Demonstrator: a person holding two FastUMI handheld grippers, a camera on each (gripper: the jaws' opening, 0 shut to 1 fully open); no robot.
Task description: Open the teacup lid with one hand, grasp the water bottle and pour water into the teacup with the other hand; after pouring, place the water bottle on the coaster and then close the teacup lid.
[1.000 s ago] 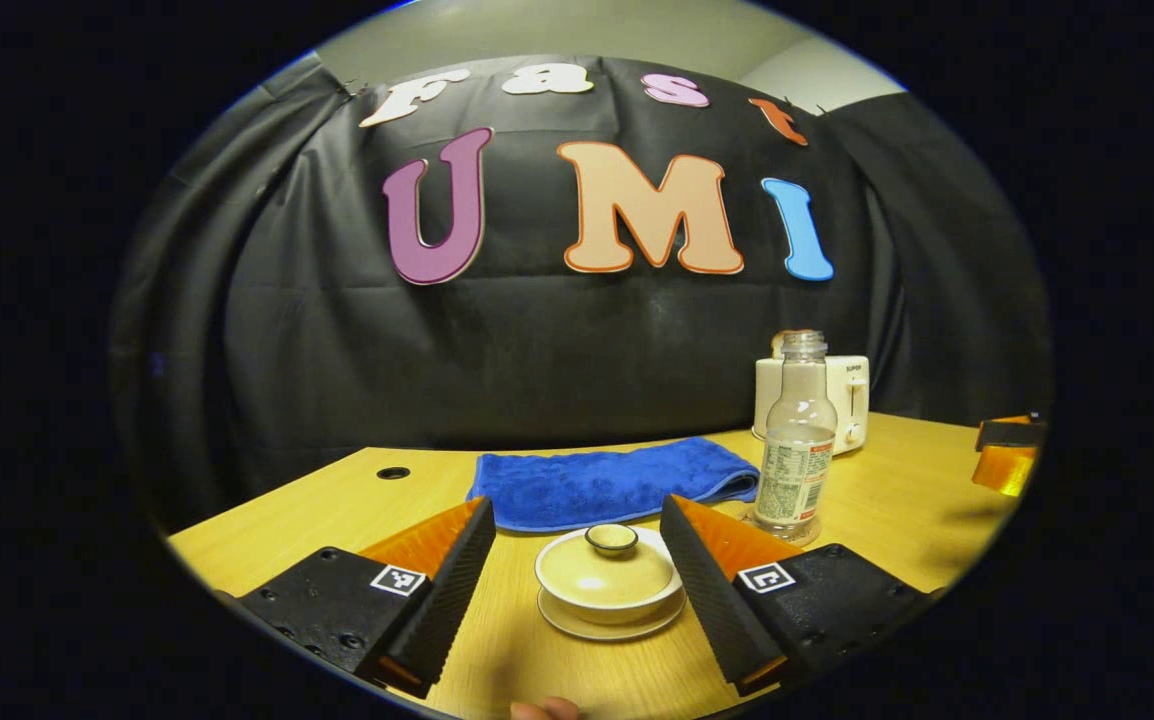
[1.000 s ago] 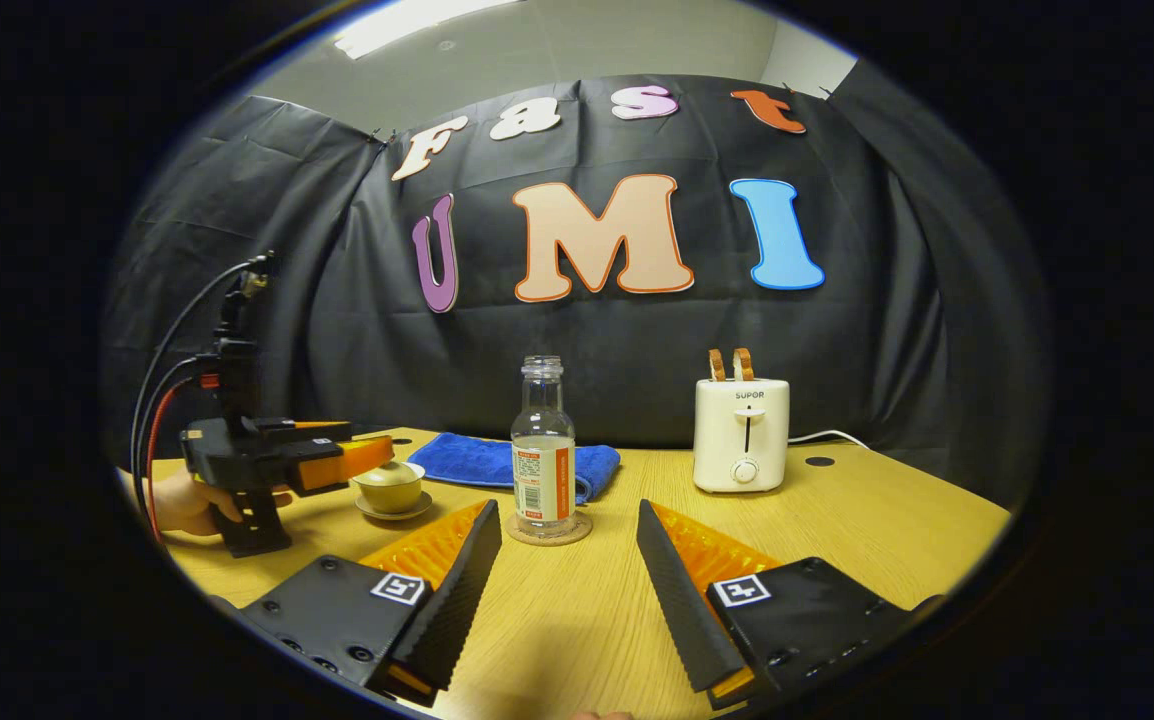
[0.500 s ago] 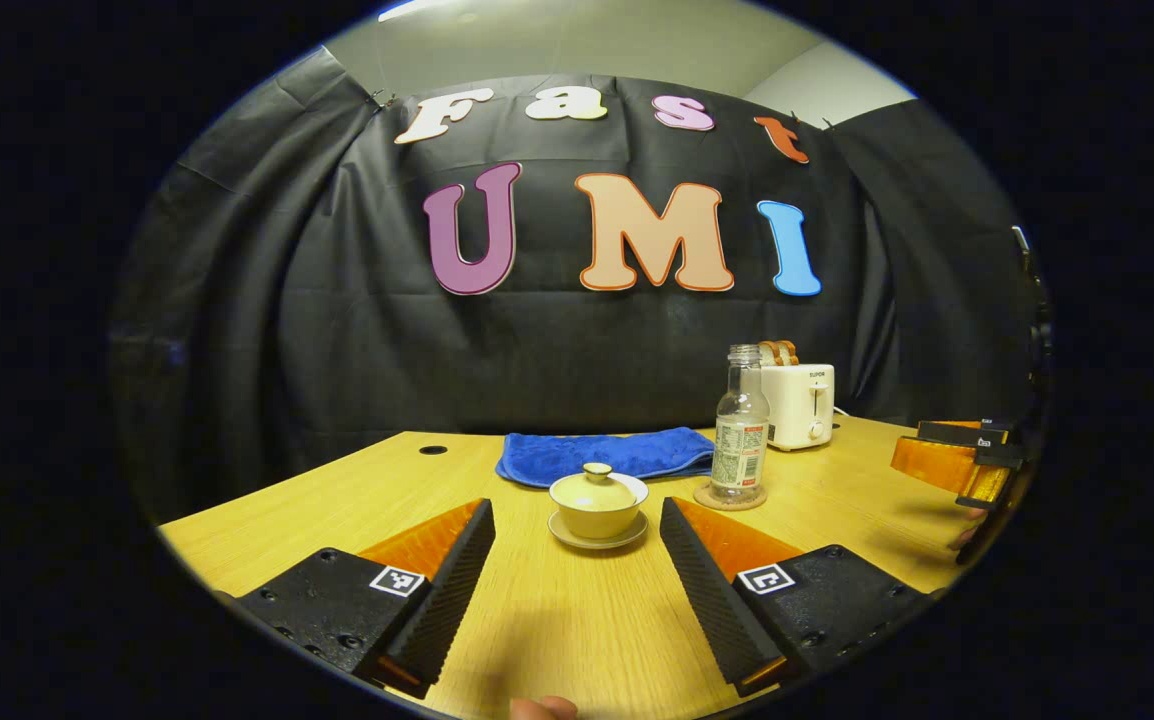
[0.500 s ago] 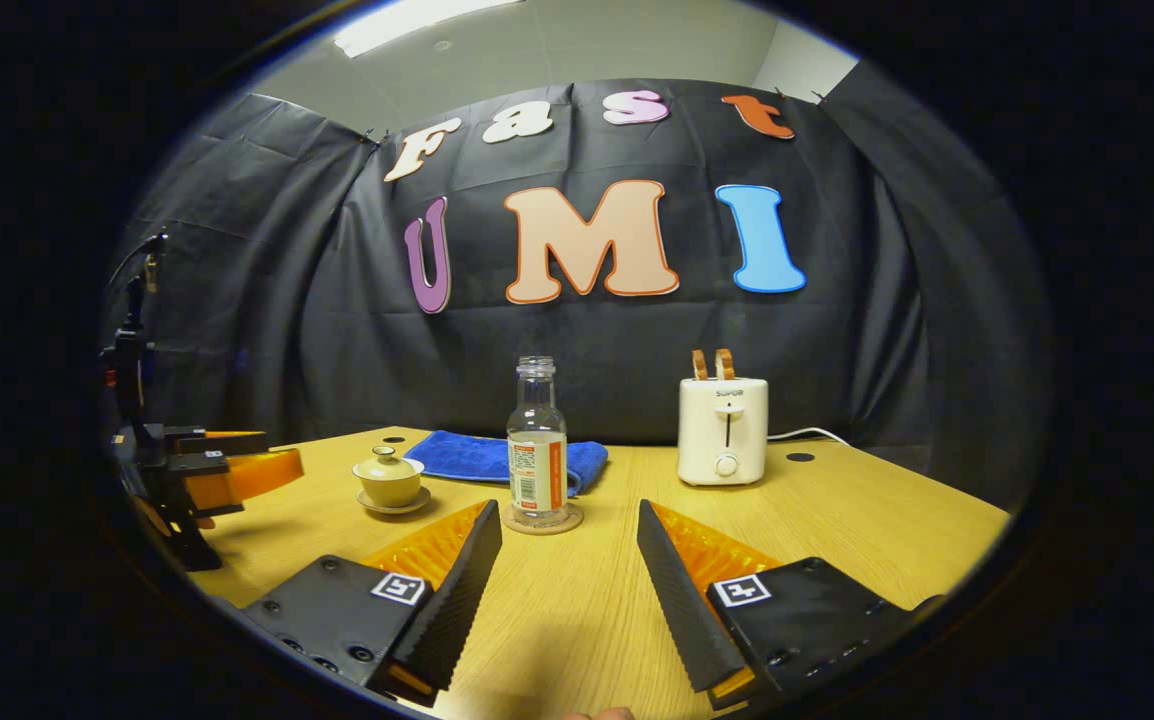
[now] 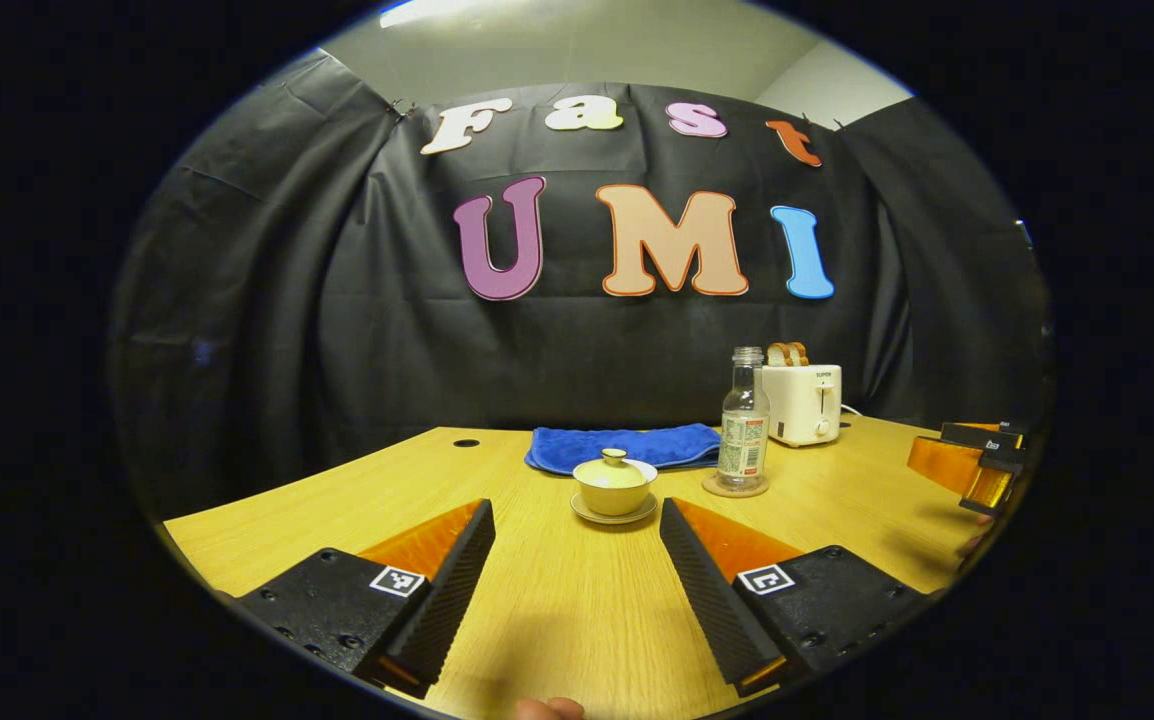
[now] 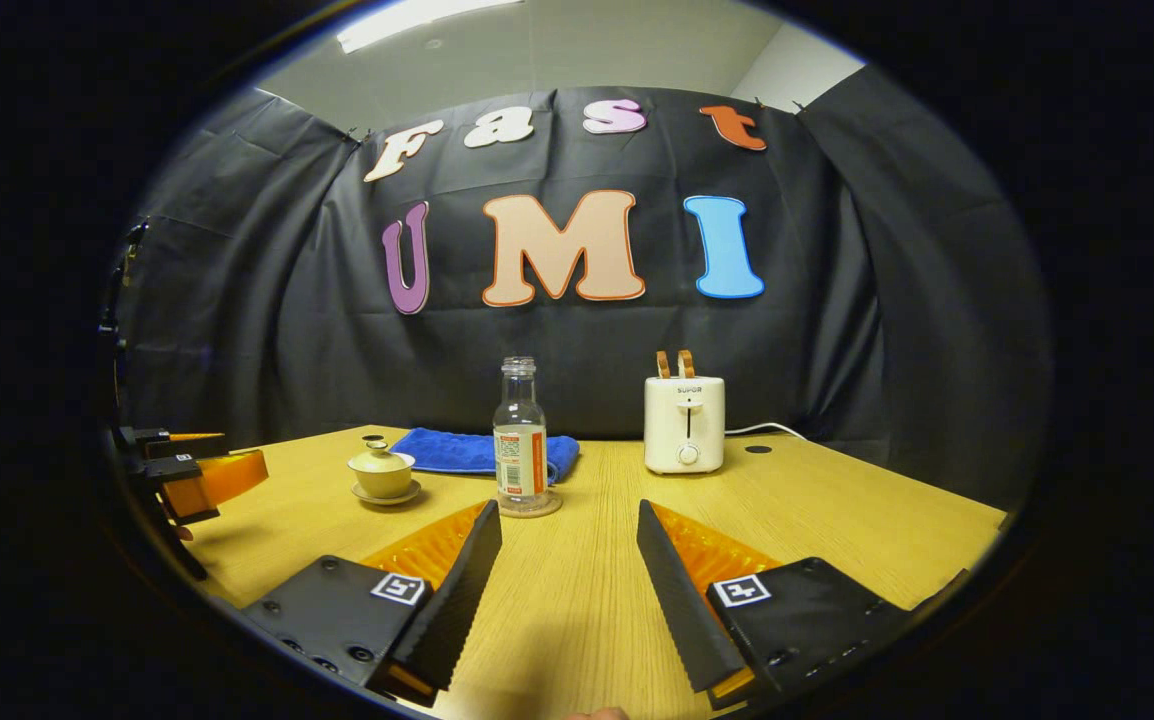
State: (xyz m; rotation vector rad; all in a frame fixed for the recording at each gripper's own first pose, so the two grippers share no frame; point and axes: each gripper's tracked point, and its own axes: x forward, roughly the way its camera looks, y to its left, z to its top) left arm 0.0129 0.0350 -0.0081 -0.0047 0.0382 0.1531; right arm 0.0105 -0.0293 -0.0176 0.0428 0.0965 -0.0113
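Black cloth hangs behind a light wooden table (image 5: 557, 620) on which everything stands upright and untouched. On it the small cream ceramic teacup (image 5: 614, 489), with its knobbed lid (image 5: 614, 466) seated on top, rests on a matching saucer (image 5: 614, 514) straight ahead of the left gripper (image 5: 577, 560), whose fingers are spread wide with nothing between them. A second ago that cup sat large and close, right between those fingers; half a second ago it was already farther off, and now it is smaller again and well beyond the fingertips, so the left gripper has drawn back from it. Just to the right of the cup in the left gripper view, the clear plastic water bottle (image 5: 744, 425), capless and with a printed label, stands on the round cork coaster (image 5: 734, 488); in the right gripper view the bottle (image 6: 520, 438) and coaster (image 6: 529, 507) stand ahead of the right gripper (image 6: 569, 560), a little left of centre. Its fingers are likewise parted and empty, and the bottle looks slightly smaller than it did a second ago, so this gripper has eased back as well. A folded blue towel (image 5: 627, 446) lies behind the cup, and a white two-slot toaster (image 6: 684, 423) with toast in it stands near the back of the table, to the right of the bottle.
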